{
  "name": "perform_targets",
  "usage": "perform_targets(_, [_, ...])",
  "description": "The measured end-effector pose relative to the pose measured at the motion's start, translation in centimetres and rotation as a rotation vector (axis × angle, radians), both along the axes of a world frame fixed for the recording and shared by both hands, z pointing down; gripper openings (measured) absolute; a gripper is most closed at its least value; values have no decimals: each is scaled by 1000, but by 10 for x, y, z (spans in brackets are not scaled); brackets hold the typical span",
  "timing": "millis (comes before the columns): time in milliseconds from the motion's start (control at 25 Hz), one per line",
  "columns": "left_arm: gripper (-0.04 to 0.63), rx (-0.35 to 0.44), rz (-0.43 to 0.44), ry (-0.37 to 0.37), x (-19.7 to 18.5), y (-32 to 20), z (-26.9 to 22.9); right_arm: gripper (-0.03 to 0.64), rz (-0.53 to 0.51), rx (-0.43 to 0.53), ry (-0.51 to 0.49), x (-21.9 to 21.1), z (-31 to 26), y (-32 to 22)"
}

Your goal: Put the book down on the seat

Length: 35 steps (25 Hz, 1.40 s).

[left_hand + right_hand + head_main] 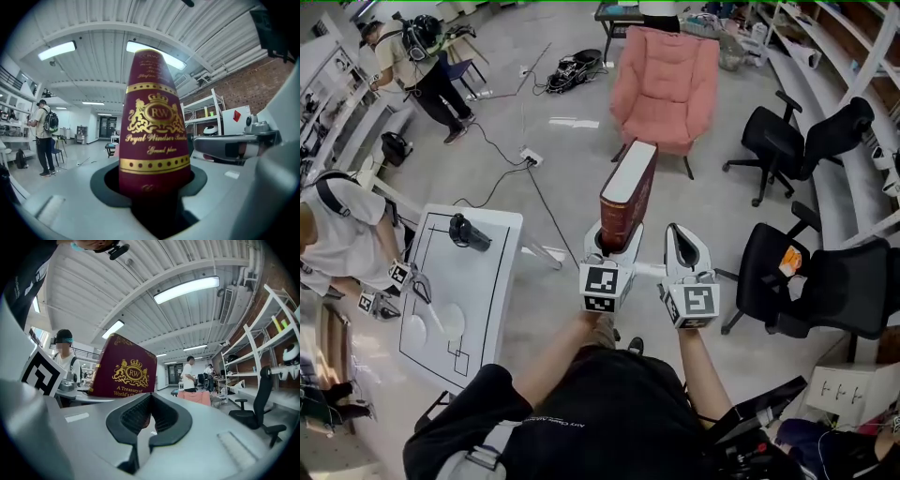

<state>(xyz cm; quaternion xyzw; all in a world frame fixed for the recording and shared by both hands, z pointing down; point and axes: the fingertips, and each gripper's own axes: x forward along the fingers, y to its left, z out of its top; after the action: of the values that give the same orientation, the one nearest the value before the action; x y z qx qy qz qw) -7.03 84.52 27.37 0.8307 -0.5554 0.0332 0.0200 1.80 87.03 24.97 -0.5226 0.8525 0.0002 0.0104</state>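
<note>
A thick dark red book (628, 202) with gold print stands upright in my left gripper (614, 242), whose jaws are shut on its lower end. In the left gripper view the book's spine (153, 126) rises straight up out of the left gripper (154, 187) and fills the middle. My right gripper (682, 246) is beside it on the right, shut and empty. In the right gripper view the right gripper (149, 420) has its pads together, with the book (125, 373) to its left. The pink armchair (666, 89) stands ahead across the floor, its seat bare, and shows small and far as the armchair (193, 398).
Two black office chairs (806, 136) (825, 281) stand to the right below long shelves. A white table (464, 291) with a dark object on it is at the left, with a person beside it. Another person stands far left. Cables (572, 70) lie on the floor.
</note>
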Motion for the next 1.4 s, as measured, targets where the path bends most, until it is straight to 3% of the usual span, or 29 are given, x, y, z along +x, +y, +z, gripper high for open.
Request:
perform_targets(320, [209,-9,71,40,-26,-90,12,12,40,-31,42,-38,13,-92])
perform_targets(560, [209,-49,112,33,-62,-146,11,12,50,-56,48,-81,10,-150])
perform_targets(720, [208,-78,122,32,-67,-178,21,13,42,-71,65,-91,15,-177])
perform_targets(1120, [209,-147,98,-30,0,-263,48,12,17,-105,6,-26,32,-260])
perform_targets(1400, [209,-157,41,-71,50,-314,51,12,-73,-154,-106,21,50,-317])
